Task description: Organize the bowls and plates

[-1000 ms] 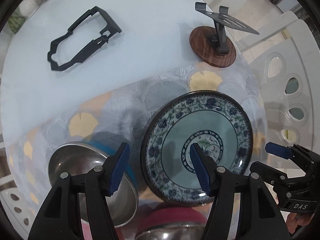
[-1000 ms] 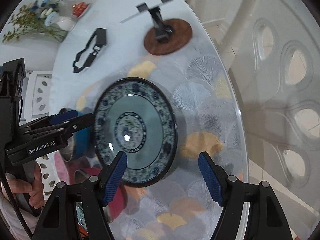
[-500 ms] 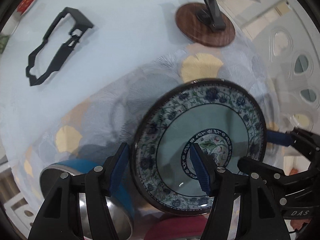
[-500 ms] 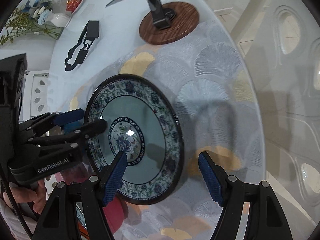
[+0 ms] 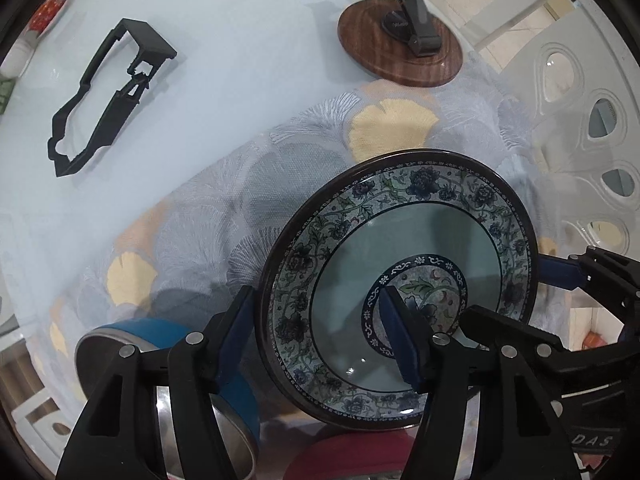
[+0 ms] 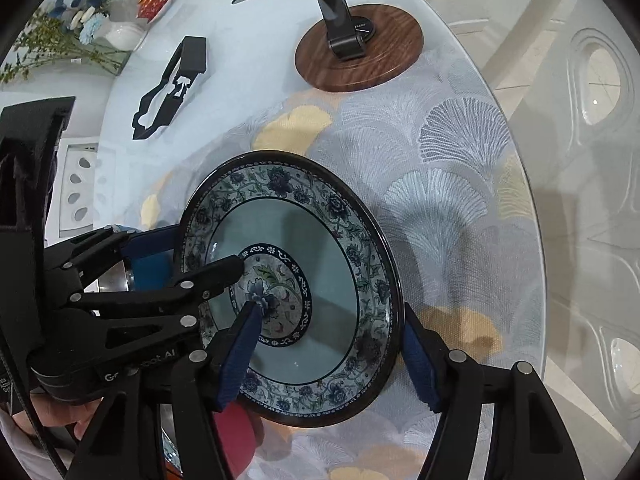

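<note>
- Left gripper (image 5: 318, 334) spread open, straddling the near-left rim of the plate (image 5: 404, 280): one blue pad outside the rim, the other over the patterned centre; contact with the pads cannot be told.
- Right gripper (image 6: 334, 354) likewise spread open astride the plate's (image 6: 292, 284) opposite rim, one pad over the centre, one just outside the edge.
- Plate tilted, blue-flowered border, pale green well; sits over the patterned cloth (image 6: 440, 184) near the table's edge; whether lifted or resting cannot be told.
- Steel bowl with blue outside (image 5: 168, 364) just left of the plate, near the table's close edge, partly behind the left gripper.
- Red bowl (image 5: 352, 454) partly hidden below the plate's near rim.
- Round wooden base (image 5: 400, 54) carrying a dark metal stand (image 5: 416, 20), at the far right edge of the table.
- Black plastic frame (image 5: 108, 96) lying flat on bare table (image 5: 248, 60), far left.
- Flowers in a white vase (image 6: 100, 28) at the table's far left edge.
</note>
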Action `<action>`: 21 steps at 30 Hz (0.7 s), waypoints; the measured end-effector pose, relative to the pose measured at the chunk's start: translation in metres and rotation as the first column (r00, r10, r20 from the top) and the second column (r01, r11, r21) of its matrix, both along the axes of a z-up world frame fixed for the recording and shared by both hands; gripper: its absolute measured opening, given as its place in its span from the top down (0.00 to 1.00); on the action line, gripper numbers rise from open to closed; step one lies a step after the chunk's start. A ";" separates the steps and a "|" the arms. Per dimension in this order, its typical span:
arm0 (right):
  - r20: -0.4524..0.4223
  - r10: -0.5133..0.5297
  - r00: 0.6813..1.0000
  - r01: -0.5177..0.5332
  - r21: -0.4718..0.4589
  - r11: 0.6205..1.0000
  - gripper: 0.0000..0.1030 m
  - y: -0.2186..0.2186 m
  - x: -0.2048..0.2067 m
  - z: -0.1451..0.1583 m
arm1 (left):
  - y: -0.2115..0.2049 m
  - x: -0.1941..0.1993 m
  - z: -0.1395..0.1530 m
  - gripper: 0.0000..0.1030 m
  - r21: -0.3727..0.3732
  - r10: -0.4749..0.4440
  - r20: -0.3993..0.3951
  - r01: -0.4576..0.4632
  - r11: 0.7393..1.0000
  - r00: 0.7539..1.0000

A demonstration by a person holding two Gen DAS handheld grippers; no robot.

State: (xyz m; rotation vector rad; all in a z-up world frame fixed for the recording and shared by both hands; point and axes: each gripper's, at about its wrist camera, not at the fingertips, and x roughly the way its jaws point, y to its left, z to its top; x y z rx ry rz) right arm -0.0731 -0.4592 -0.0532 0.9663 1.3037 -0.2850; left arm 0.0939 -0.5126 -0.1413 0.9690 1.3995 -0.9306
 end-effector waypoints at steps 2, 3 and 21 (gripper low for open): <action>0.000 -0.003 1.000 0.003 -0.007 1.000 0.35 -0.002 -0.002 0.003 | 0.002 0.001 0.005 0.42 -0.014 0.007 -0.008 -0.007 1.000 1.000; 0.001 -0.003 1.000 0.003 -0.013 1.000 0.35 -0.002 -0.003 0.005 | 0.004 0.002 0.007 0.42 -0.019 0.010 -0.009 -0.010 1.000 1.000; 0.075 -0.024 0.997 0.028 -0.057 0.998 0.35 -0.008 -0.019 0.046 | 0.026 -0.011 0.047 0.42 -0.086 0.045 0.029 -0.043 0.995 0.999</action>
